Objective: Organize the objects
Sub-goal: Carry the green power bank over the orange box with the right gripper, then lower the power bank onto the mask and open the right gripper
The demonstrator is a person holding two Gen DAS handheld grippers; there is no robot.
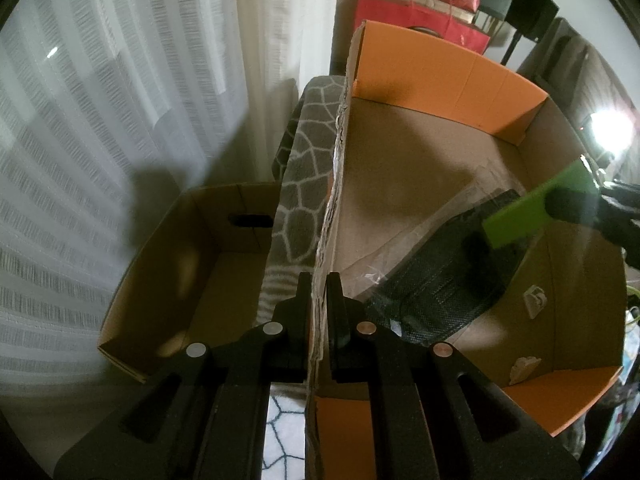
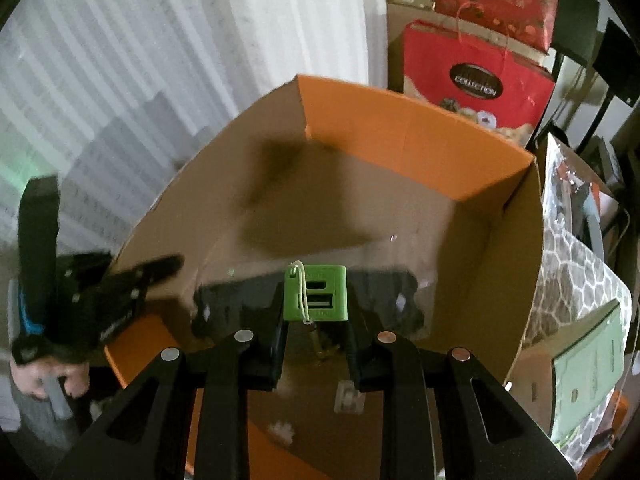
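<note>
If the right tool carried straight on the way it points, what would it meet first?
Most likely the black item in clear plastic wrap lying on the floor of the orange cardboard box. The right tool, holding a green block, points down into the box right above it; depth is hard to judge.

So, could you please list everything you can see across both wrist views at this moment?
large cardboard box: one, brown with orange flaps, centre of both views
green block: one, green with a white string, held over the large cardboard box
black item in clear plastic wrap: one, on the box floor
small cardboard box: one, brown, left of the big box
patterned blanket: one, grey and white, between the boxes
red gift bags: two, behind the boxes
curtain: white, background
left gripper: black, clamped on the box's side wall
right gripper: black, gripping the green block
hand: one, on the left gripper's handle
</note>
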